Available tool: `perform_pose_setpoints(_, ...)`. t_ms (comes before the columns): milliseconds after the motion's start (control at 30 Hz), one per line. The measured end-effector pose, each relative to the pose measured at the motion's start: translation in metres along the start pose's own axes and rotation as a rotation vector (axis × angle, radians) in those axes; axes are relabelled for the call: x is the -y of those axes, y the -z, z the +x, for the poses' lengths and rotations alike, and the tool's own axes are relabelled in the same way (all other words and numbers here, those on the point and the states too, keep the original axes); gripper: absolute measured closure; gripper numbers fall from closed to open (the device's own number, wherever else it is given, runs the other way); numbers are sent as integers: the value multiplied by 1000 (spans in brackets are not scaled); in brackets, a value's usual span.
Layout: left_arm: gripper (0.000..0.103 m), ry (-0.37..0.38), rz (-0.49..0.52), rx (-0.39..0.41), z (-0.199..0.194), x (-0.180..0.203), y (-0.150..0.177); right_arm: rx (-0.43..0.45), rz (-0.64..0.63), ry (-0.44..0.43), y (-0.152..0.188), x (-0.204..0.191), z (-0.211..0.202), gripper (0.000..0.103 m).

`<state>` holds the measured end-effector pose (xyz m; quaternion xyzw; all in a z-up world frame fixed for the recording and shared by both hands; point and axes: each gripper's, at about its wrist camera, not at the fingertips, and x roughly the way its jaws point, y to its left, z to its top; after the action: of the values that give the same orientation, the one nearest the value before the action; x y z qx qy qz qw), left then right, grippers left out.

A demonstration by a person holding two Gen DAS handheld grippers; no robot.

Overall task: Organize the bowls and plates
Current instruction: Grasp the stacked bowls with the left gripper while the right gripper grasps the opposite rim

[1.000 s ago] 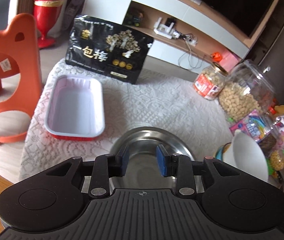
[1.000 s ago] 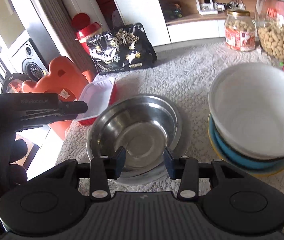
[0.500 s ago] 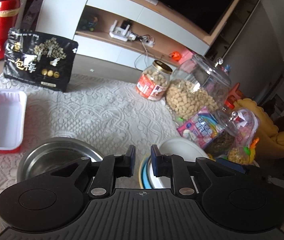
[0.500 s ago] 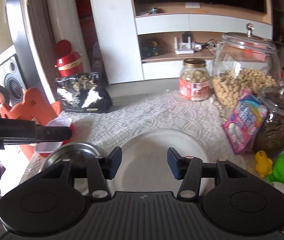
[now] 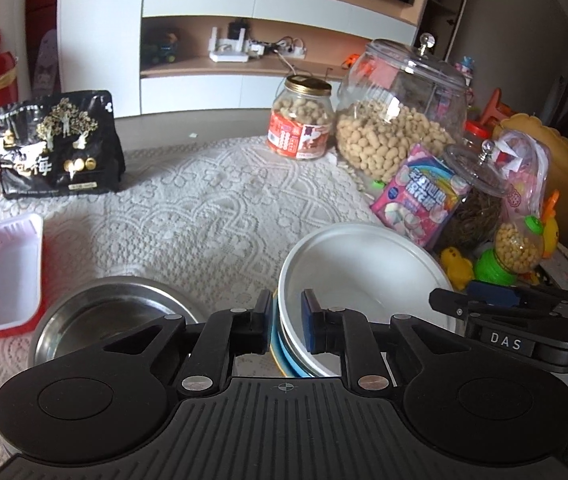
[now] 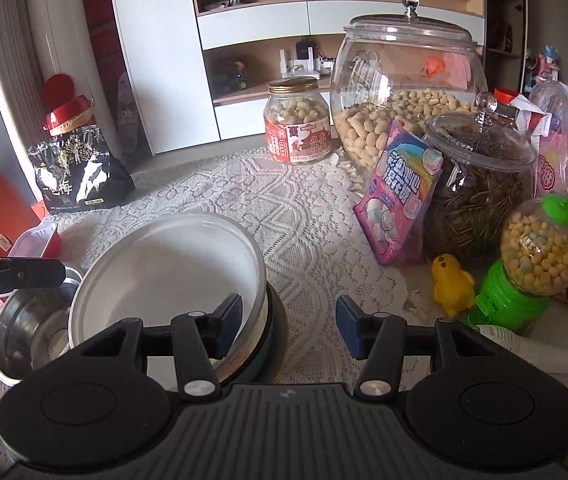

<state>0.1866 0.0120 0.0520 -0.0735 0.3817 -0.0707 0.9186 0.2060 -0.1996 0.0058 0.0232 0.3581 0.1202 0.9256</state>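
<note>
Far left on your lace-covered surface [image 5: 212, 200] lies the red tray with its white inside [image 5: 4, 276], and behind it the black snack bag [image 5: 56, 148] stands upright. Just right of the tray sits the steel bowl [image 5: 104, 316], empty. Next comes the stack: a white bowl [image 5: 363, 280] nested on a blue dish [image 5: 284, 356] with a yellow rim under it. Your left hand-held gripper [image 5: 287, 322] straddles the white bowl's near-left rim, its jaws drawn almost together on the edge, one pad outside, one inside. Your right hand-held gripper [image 6: 288, 326] stands spread at the stack's right side, its left finger over the bowl's rim, nothing pinched. Further right stand the peanut jars [image 5: 399, 120], a pink candy packet [image 5: 419, 196] and a yellow duck toy [image 6: 451, 284].
</note>
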Motion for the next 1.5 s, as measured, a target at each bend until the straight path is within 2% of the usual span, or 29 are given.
perform_pose_setpoints(133, 83, 113, -56, -16, 4, -8, 0, -17, -7, -12, 3, -6, 4, 51)
perform_pose_setpoints(200, 82, 100, -53, -22, 9, -6, 2, -29, -14, -14, 6, -9, 8, 51)
perform_pose_setpoints(333, 81, 17, -26, -61, 22, -2, 5, -48, -20, -16, 12, -12, 15, 51)
perform_pose_setpoints(400, 77, 2, -34, -85, 29, -4, 6, -47, -18, -12, 13, -12, 16, 51)
perform_pose_setpoints(500, 77, -9, -52, -124, 40, -6, 6, -28, -21, -7, 12, -11, 15, 51)
perform_pose_setpoints(600, 77, 3, -66, -151, 52, -3, 5, -27, -17, -7, 9, -7, 15, 51)
perform_pose_setpoints(700, 66, 29, -77, -174, 62, 1, 6, -41, -5, 8, 9, 1, 22, 50)
perform_pose_setpoints(733, 66, 32, -79, -178, 64, 1, 8, -55, 3, 5, 9, 3, 26, 50)
perform_pose_setpoints(1033, 68, 5, -18, -167, 78, 8, 9, -263, 121, -110, 11, 8, 73, 50)
perform_pose_setpoints(1133, 68, 22, -34, -159, 78, 3, 9, -272, 88, -114, 6, -2, 85, 45)
perform_pose_setpoints(1233, 66, 50, -45, -156, 78, -1, 10, -278, 32, -121, -6, -11, 93, 45)
perform_pose_setpoints(1400, 66, 75, -79, -182, 81, -7, 5, -316, -45, -179, -15, -11, 98, 43)
perform_pose_setpoints(1500, 67, 62, -46, -189, 81, -3, 3, -335, -58, -241, -11, -2, 98, 44)
